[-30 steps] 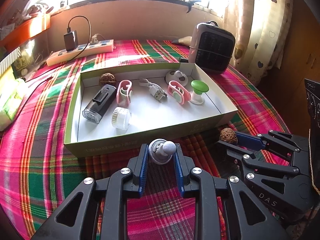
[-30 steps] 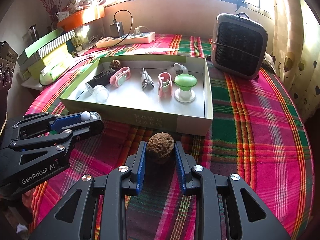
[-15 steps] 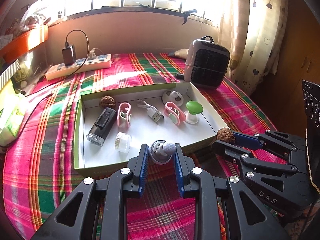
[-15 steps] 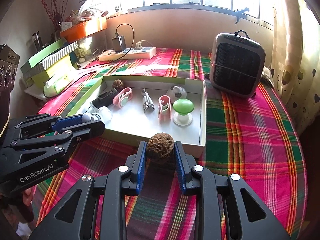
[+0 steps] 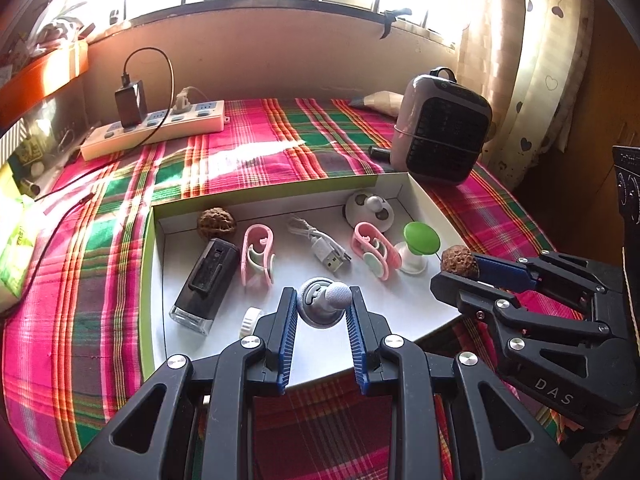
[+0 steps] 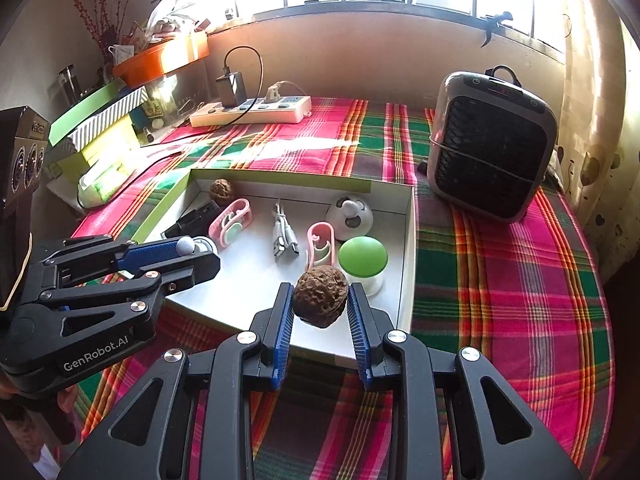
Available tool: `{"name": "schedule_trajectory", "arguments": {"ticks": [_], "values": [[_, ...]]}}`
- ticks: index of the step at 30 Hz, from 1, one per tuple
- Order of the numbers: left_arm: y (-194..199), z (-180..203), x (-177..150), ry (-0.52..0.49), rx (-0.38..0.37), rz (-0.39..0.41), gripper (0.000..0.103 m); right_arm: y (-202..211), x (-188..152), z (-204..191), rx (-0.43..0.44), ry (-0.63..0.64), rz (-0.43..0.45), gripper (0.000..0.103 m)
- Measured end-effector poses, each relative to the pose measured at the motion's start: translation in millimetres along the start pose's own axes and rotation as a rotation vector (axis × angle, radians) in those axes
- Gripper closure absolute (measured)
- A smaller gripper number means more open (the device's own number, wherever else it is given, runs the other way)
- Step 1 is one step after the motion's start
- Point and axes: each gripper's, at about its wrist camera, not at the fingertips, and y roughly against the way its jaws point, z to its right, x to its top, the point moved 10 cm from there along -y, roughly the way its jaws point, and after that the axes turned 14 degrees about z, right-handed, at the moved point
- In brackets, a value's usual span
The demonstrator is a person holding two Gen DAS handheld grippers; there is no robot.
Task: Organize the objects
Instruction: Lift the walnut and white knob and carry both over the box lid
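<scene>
Both grippers have lifted and moved forward over the near wall of the box point(image 5: 424, 196) since a second ago, so their loads now hang above its white floor and, by my reckoning, are ready to be set down. The left gripper point(image 5: 322, 312) is clamped on a small grey knob point(image 5: 324, 302), smooth plastic with a rounded, finely textured head. The right gripper point(image 6: 320, 308) pinches a walnut point(image 6: 320, 300), brown, hard and deeply wrinkled. A second walnut point(image 5: 216, 222) already lies in the box's far corner, near pink plastic clips, a coiled white cable and a green-capped mushroom-shaped piece point(image 6: 363, 262)
</scene>
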Motion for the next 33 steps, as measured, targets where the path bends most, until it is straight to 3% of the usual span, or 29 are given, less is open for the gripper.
{"name": "schedule_trajectory", "arguments": {"ticks": [17, 33], "values": [[-38.4, -6.5, -4.1, -0.007, -0.001, -0.067, 0.080, -34.4, -13.8, 9.6, 0.028, 0.000, -0.123, 0.075], [-47.1, -4.8, -6.1, -0.033, 0.008, -0.079, 0.080, -40.4, -17.1, 10.7, 0.012, 0.025, -0.137, 0.075]]}}
